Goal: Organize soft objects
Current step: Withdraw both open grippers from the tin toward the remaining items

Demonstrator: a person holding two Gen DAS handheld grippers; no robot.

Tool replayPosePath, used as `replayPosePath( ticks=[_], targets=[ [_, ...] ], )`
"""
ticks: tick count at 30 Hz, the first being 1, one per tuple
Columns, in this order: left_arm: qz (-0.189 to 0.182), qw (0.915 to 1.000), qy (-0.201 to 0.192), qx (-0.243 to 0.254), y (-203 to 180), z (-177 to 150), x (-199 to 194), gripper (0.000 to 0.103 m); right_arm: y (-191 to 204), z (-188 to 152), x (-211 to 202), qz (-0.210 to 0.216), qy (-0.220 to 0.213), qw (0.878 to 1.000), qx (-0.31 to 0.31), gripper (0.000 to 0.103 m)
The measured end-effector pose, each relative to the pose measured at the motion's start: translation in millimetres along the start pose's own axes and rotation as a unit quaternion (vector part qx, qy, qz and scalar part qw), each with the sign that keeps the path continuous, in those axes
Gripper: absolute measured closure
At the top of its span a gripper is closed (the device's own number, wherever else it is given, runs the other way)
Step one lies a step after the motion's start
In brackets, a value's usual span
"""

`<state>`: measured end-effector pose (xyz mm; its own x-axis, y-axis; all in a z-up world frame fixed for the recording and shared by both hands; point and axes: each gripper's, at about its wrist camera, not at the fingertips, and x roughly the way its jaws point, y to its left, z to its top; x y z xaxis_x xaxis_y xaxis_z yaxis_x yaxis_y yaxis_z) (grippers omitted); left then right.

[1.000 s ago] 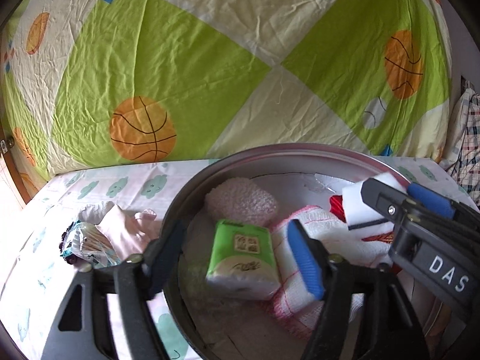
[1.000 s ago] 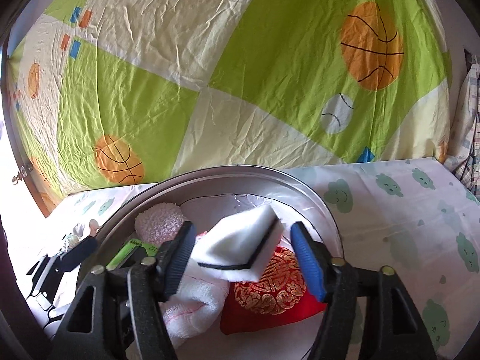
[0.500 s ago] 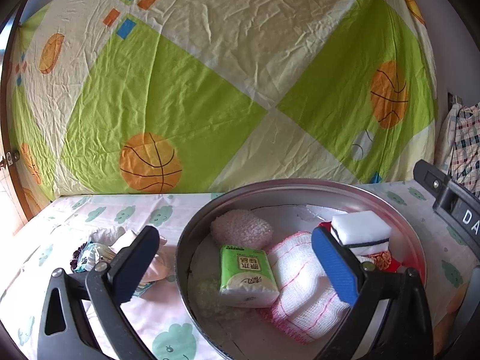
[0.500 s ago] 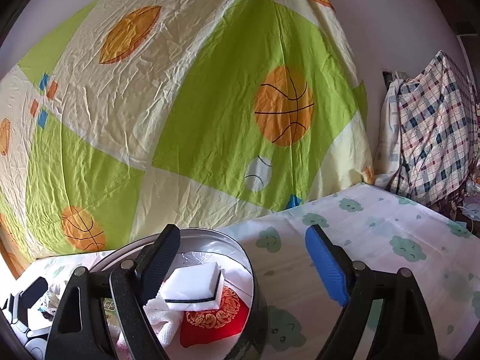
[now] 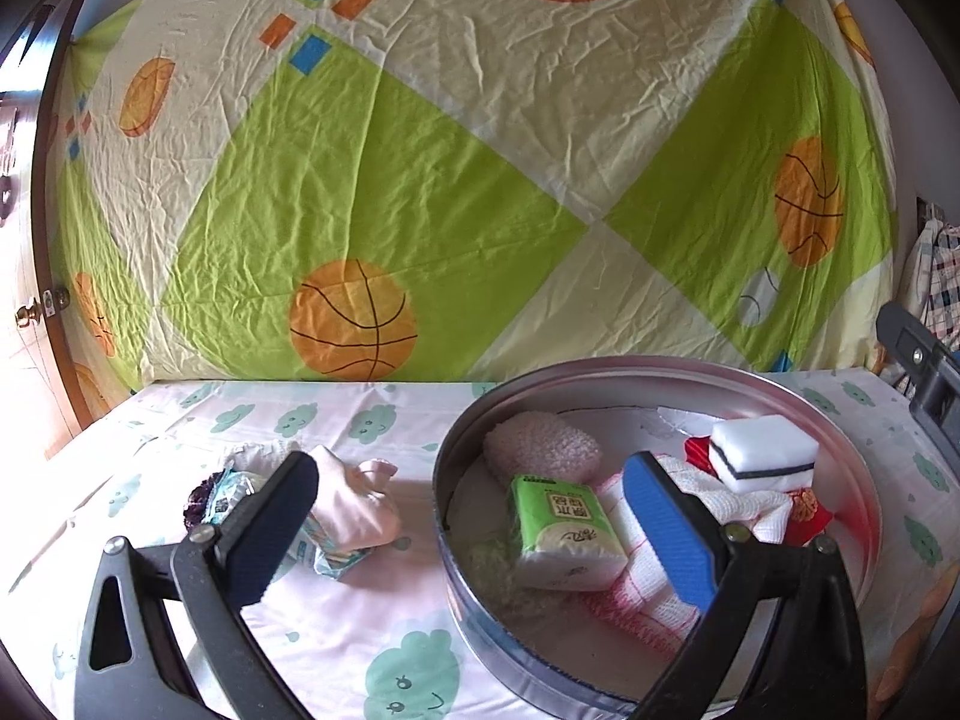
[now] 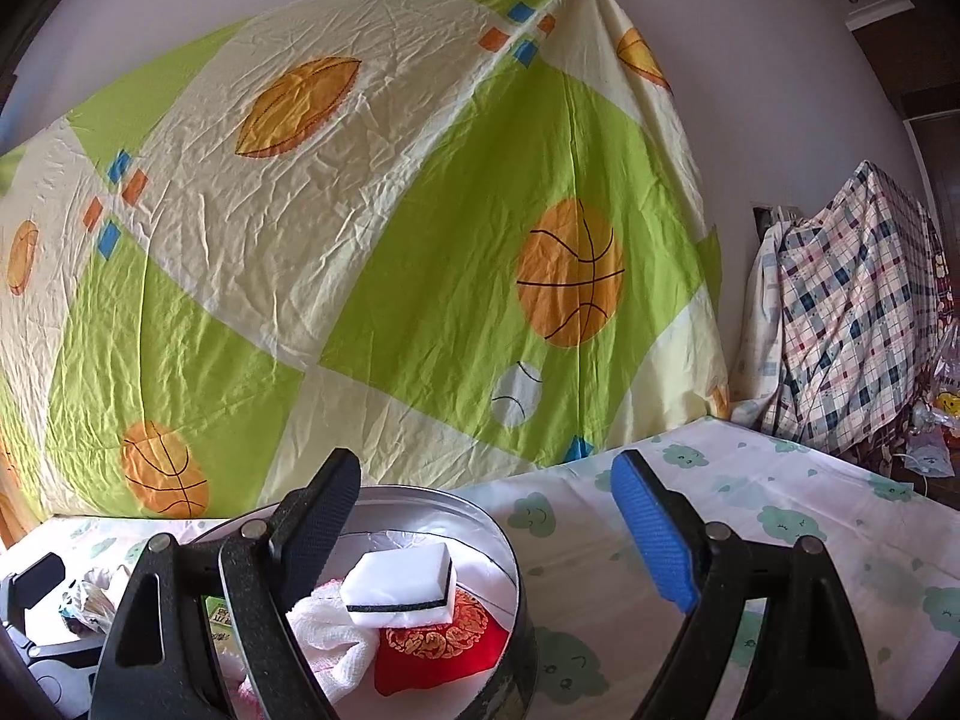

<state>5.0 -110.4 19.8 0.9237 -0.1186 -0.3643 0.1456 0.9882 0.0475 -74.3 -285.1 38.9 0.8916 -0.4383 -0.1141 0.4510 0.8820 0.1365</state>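
Left gripper (image 5: 468, 519), jaws spread wide and holding nothing, raised above the cloud-print sheet (image 5: 336, 618); its right finger stands over the near part of the round metal tin (image 5: 852, 498), its left finger over the loose items outside the tin. Right gripper (image 6: 486, 525), jaws likewise wide apart and empty, raised with the tin below its left finger and bare sheet below its right finger.

Inside the tin: a green tissue pack (image 5: 564, 531) just left of the left gripper's right finger; a pink fluffy pad (image 5: 540, 444) beyond the pack, toward the far wall; a white and pink knitted cloth (image 5: 750, 507) under and right of that finger; a red embroidered pouch (image 6: 444, 642) partly under the cloth; a white sponge with a black stripe (image 6: 402, 585) resting on top of pouch and cloth.

Outside the tin, behind the left gripper's left finger: a pale pink cloth (image 5: 357, 501) touching a crumpled printed wrapper (image 5: 225, 495). A green and cream ball-print sheet (image 5: 420, 180) hangs behind.
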Motion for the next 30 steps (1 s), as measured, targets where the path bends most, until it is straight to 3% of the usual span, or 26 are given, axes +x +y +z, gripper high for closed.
replayPosePath(
  ticks=[17, 30],
  targets=[
    [0.025, 0.9997, -0.001, 0.003, 37.0, -9.9, -6.6, 0.000, 33.3, -12.2, -28.3, 0.017, -0.006, 0.999, -0.034, 0.016],
    [0.054, 0.9984, 0.009, -0.011, 87.8, -13.5, 1.0, 0.000, 66.2, -23.3, -36.6, 0.044, 0.026, 0.998, -0.027, 0.016]
  ],
)
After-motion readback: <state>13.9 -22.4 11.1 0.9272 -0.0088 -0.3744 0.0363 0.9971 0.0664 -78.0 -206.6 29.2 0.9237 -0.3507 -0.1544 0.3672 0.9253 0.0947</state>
